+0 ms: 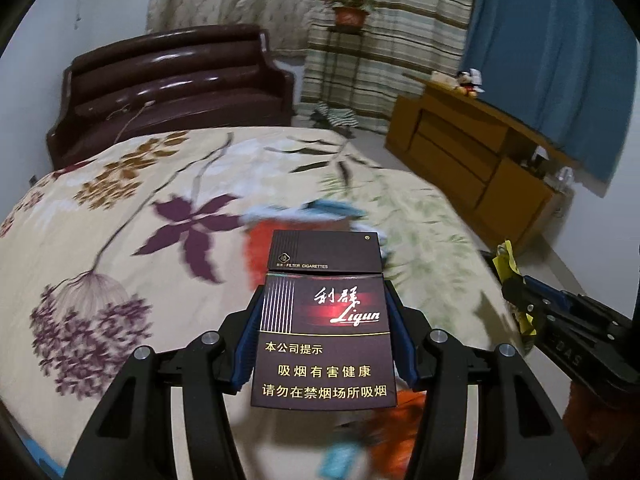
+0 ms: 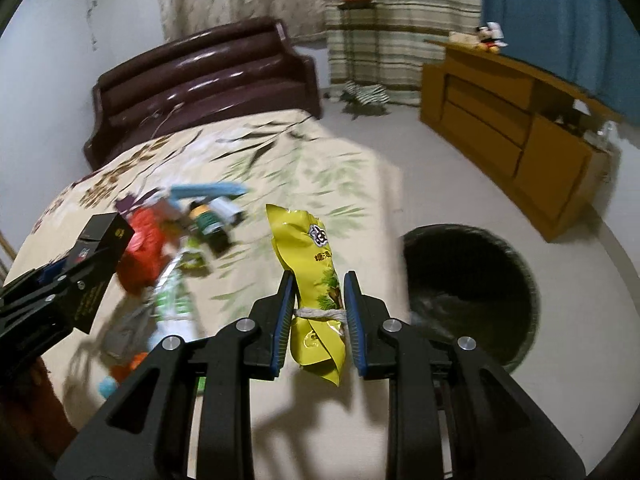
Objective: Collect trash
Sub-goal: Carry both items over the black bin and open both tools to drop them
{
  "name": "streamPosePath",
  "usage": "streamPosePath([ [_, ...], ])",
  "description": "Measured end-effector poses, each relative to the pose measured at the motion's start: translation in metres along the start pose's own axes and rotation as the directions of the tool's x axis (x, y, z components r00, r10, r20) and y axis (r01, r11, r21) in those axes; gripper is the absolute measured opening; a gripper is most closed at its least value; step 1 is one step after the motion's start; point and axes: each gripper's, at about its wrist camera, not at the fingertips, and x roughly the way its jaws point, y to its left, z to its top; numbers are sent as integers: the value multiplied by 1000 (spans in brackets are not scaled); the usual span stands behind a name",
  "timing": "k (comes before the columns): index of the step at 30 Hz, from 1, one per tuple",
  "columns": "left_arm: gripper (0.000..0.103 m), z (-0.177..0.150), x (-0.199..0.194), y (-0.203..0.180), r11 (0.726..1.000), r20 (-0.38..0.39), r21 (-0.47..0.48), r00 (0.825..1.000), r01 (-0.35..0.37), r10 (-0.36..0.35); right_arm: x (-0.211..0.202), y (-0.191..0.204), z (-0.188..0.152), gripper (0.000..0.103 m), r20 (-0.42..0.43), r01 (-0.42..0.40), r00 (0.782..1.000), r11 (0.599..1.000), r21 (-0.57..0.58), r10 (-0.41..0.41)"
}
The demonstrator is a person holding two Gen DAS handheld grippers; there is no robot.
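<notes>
A dark brown headboard (image 1: 172, 80) is standing at eleven o'clock behind the floral bedspread (image 1: 120, 216). A potted plant (image 1: 351, 10) is sitting at twelve before striped curtains (image 1: 384, 40). A wooden cabinet (image 1: 472, 160) is lining the wall at two, a blue curtain (image 1: 552, 60) hanging behind.

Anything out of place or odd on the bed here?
Yes: a heap of wrappers and packets is strewn over the floral bedspread, trash on bedding. A dark cigarette pack and a crumpled yellow snack bag are already lifted, one in each gripper.
</notes>
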Motion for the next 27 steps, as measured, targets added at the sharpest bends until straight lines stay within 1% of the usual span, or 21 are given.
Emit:
streamPosePath([
  [7, 55, 10, 19, -59, 997, 8, 56, 998, 56, -56, -11, -60, 4, 25, 36, 87, 995, 994, 73, -89],
  [11, 55, 13, 32, -92, 993, -5, 89, 997, 79, -78, -12, -84, 4, 25, 44, 114, 992, 988, 104, -119],
  [16, 55, 15, 48, -121, 990, -13, 120, 997, 79, -78, -7, -111, 6, 25, 54, 138, 988, 981, 136, -146],
  [27, 55, 24, 81, -171, 983, -31, 173, 998, 52, -47, 9, -139, 11, 25, 69, 168, 981, 971, 169, -182],
])
